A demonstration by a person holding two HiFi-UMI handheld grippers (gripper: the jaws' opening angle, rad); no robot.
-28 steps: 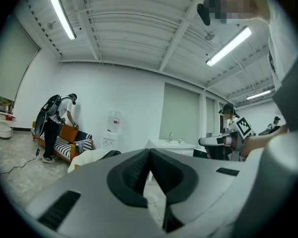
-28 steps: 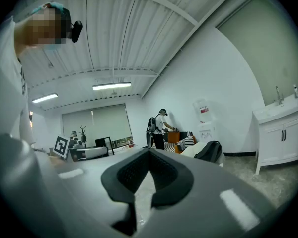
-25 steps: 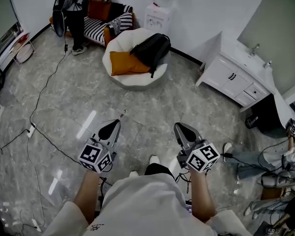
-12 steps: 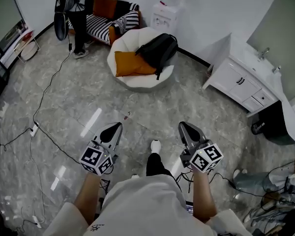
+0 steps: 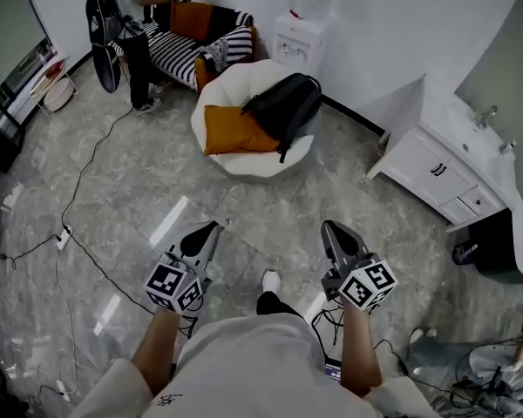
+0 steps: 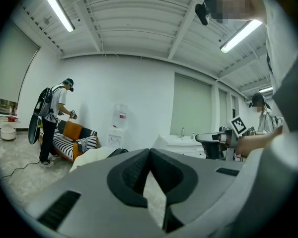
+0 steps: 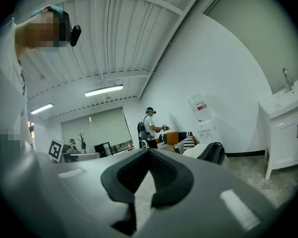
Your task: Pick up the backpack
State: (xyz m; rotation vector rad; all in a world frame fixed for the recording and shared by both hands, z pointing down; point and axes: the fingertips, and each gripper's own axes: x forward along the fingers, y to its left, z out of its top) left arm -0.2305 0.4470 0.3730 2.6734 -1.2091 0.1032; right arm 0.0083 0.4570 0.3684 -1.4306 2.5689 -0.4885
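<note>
Head view is showing 1 black backpack (image 5: 283,107) lying on 1 round white chair (image 5: 244,159), touching 1 orange cushion (image 5: 234,131) and sitting well apart from the 2 grippers. The left gripper (image 5: 213,227) and right gripper (image 5: 330,228) are both keeping their jaws pressed together on nothing. 1 water dispenser (image 5: 296,46) is bearing a red label, too small to read. 1 person (image 5: 131,24) is standing beside a striped sofa (image 5: 187,50).

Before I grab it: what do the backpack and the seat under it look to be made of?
Backpack: black woven fabric, probably nylon, matte; it slumps with soft folds. White seat: padded upholstery, likely fabric; rounded puffy rim, no hard edges.
</note>
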